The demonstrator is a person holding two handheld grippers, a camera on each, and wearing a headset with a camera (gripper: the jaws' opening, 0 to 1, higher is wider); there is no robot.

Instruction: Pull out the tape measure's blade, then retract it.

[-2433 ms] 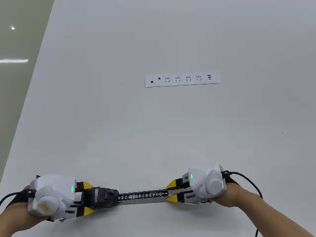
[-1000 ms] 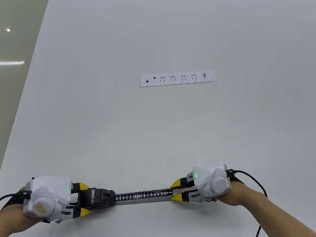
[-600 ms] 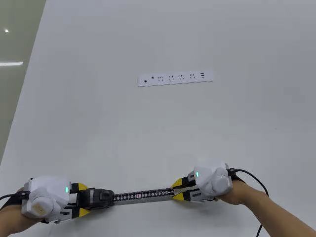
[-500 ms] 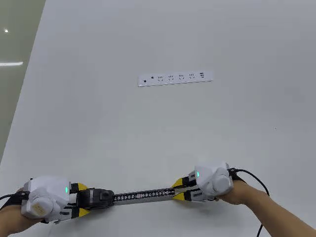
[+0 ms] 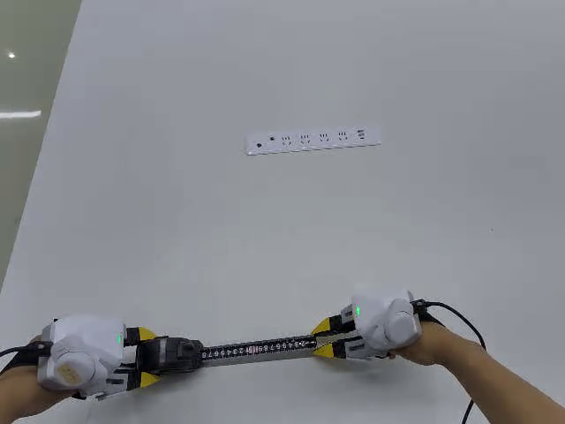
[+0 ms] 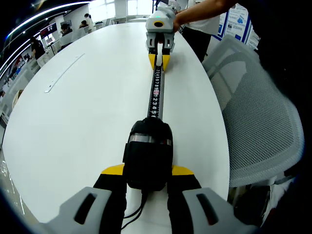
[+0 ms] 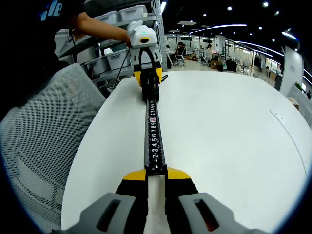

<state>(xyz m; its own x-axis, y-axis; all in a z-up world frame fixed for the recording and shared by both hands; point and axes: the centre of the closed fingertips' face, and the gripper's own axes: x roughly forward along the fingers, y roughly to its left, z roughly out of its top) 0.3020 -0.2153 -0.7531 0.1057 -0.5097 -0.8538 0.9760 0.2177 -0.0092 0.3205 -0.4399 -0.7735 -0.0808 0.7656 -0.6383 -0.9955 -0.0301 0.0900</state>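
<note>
left gripper (image 6: 148, 171): jaws pinch the black tape measure case from both sides, with the yellow tips pressed on its flanks; a hand holds the white body behind them.
right gripper (image 7: 156, 174): jaws pressed in on the free end of the blade, one yellow tip against each edge; a hand holds it, and a black cable trails back from it.
tape measure case (image 6: 147, 151): lies between the left gripper's jaws and sticks out forward past their tips, its mouth turned toward the right gripper; whether it touches the table cannot be told.
blade (image 7: 153, 136): drawn out and straight, running from the case's mouth ahead of the left gripper to the right gripper's tips; numbered face up, white digits on black, with a red mark partway along.
gripper to gripper: they face each other along the blade, well apart.
table (image 5: 265, 230): white, under both grippers.
power strip (image 5: 312, 140): white, flat on the table, well apart from the blade; off to the left of the left gripper's jaws, off to the right of the right gripper's.
mesh chair (image 6: 258, 126): grey, past the table edge, to the right of the left gripper's jaws and to the left of the right gripper's.
</note>
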